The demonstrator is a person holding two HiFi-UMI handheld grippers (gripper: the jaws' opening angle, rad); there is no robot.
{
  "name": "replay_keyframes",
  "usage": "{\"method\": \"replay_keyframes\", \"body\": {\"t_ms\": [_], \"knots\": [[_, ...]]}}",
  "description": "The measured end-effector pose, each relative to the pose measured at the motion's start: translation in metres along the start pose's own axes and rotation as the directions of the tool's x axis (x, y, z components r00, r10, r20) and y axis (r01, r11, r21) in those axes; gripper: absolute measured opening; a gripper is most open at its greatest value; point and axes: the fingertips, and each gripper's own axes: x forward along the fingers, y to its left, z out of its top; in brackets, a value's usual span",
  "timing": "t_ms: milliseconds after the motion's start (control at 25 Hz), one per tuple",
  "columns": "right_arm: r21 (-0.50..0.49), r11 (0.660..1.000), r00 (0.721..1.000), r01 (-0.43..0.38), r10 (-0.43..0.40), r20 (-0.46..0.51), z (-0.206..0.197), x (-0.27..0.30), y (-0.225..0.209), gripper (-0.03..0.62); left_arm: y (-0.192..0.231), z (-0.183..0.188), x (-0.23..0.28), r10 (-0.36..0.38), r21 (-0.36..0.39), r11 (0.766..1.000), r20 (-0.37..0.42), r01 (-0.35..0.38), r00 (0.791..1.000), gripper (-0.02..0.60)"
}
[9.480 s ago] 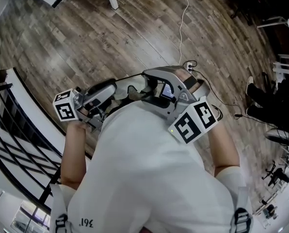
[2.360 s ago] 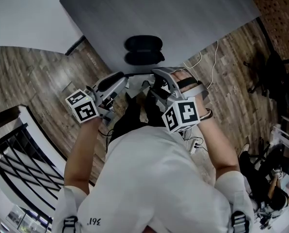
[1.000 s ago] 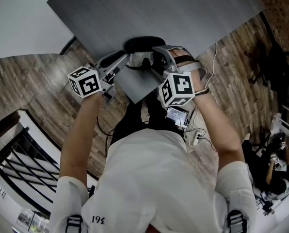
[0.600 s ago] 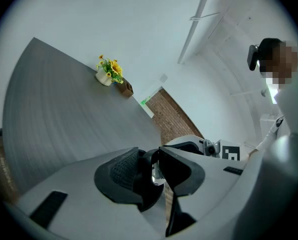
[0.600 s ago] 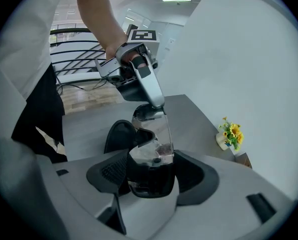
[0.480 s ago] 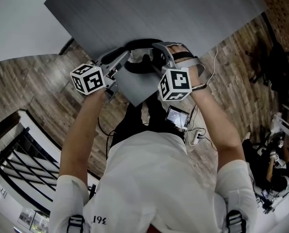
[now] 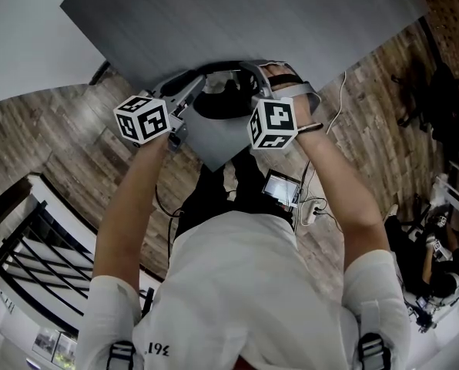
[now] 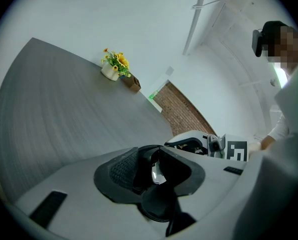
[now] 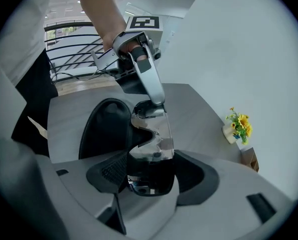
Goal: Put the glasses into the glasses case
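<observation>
The glasses, with a clear wrap-around lens, hang level between both grippers. My right gripper is shut on one end of them. My left gripper is shut on the other end, which shows dark between its jaws in the left gripper view. The black glasses case lies open on the grey table, just below and beside the glasses. In the head view both grippers, left and right, meet over the case near the table's front corner.
A small pot of yellow flowers and a brown box stand at the table's far edge. The table's near corner juts toward the person. A white cable runs across the wooden floor at the right.
Both grippers have sunk together with the glasses, closer to the open case. Both grips look unchanged.
</observation>
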Motion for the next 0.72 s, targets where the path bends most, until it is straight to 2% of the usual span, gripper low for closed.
{"method": "replay_keyframes", "body": {"t_ms": [240,480,720], "knots": [[-0.004,1.000,1.000,-0.004,0.004,0.015,0.0050,0.0042,0.0020,0.290,0.0062,-0.0026,-0.0035,-0.006,-0.016,1.000,0.007,0.007,1.000,0.127],[0.030,0.999,0.999,0.031,-0.031,0.020,0.0035,0.0045,0.0017,0.290,0.0059,-0.0019,-0.0029,0.014,-0.004,1.000,0.020,-0.013,1.000,0.127],[0.040,0.999,0.999,0.036,-0.037,0.025,0.0058,0.0057,0.0021,0.290,0.0074,0.0000,-0.0084,-0.012,-0.010,1.000,0.043,0.012,0.999,0.127]]}}
